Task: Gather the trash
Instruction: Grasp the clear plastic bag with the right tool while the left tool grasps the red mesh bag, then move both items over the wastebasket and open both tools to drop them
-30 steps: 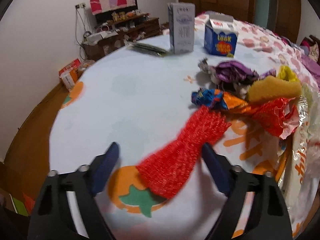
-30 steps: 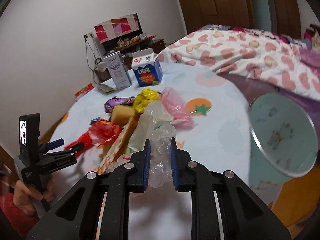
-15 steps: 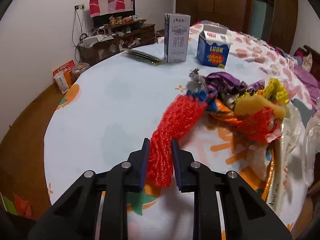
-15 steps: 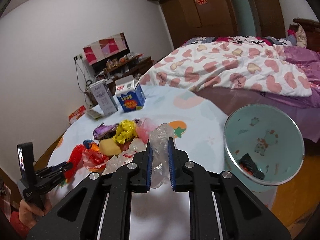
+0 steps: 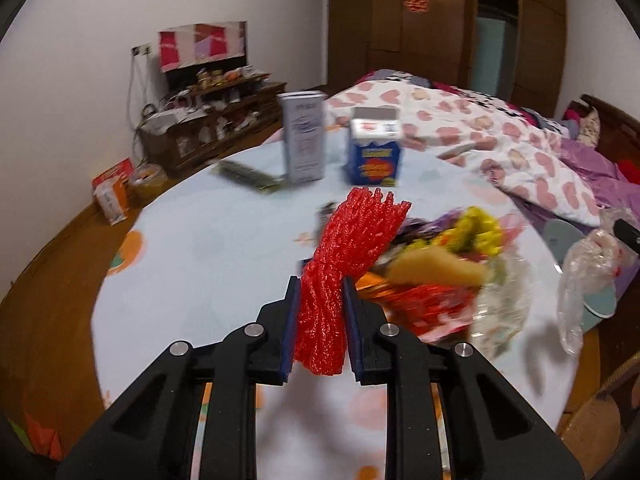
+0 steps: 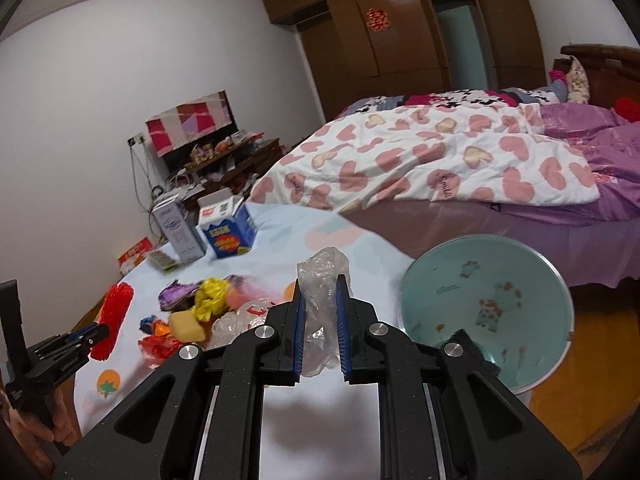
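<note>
Bin (image 6: pixel 486 312) sits off the table (image 6: pixel 280 412) edge, right of your right gripper (image 6: pixel 320 322), so that hand is nearer; the left gripper (image 5: pixel 320 320) must cross the trash pile (image 6: pixel 192 316). Right jaws clenched on clear plastic (image 6: pixel 322 300), standing upright. Left jaws have just closed on the red net (image 5: pixel 340 264), long axis pointing forward, lifted off the table.
</note>
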A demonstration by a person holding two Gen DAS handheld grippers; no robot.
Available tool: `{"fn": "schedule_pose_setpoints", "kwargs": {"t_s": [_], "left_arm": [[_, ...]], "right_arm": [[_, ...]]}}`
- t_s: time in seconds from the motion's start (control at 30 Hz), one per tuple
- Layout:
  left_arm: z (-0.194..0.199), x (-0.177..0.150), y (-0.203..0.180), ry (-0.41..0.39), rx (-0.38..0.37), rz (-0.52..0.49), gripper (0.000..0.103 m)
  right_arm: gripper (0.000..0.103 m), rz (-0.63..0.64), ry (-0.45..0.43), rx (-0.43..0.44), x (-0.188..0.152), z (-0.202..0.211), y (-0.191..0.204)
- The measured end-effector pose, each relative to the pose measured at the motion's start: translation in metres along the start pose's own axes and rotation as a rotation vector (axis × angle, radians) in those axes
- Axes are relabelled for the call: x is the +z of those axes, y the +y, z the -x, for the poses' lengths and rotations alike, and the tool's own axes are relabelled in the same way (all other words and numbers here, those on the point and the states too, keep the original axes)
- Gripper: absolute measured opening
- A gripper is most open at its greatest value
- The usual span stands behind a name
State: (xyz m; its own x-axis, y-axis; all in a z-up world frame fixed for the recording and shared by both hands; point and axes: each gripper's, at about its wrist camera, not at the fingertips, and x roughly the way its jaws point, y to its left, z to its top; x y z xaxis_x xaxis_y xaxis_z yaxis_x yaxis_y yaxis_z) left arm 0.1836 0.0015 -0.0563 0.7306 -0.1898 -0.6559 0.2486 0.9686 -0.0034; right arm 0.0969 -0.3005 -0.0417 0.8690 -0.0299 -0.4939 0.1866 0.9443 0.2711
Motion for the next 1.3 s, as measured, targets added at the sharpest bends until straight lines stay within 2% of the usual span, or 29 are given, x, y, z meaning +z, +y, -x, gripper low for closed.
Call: {"fn": "schedule_pose_setpoints", "kwargs": {"t_s": [0.4,0.67,0.93,1.07,1.3], "left_arm": [[-0.004,0.015,-0.105,-0.005,-0.152,-0.148,0.021],[-0.011,0.014,-0.170,-0.005,-0.213,-0.241,0.021],[-0.022,0.012,-0.218,0.022,-0.259,-0.275,0.021],[-0.030,0.012,-0.243,0.042,-0.294,-0.286,0.021],[-0.048,0.007,-0.291,0.084,-0.326,-0.323,0.021]], "right_arm": [[0.015,-0.061,-0.062,-0.116,0.009,0.024,-0.061],[0.015,-0.088,-0.085,-0.214,0.009,0.034,-0.106],[0.015,-0.124,-0.067,-0.297,0.000,0.028,-0.148],[0.015,-0.085,-0.064,-0.355,-0.005,0.020,-0.157],[0.015,-0.086,-0.022,-0.378,-0.016,0.002,-0.176]]}}
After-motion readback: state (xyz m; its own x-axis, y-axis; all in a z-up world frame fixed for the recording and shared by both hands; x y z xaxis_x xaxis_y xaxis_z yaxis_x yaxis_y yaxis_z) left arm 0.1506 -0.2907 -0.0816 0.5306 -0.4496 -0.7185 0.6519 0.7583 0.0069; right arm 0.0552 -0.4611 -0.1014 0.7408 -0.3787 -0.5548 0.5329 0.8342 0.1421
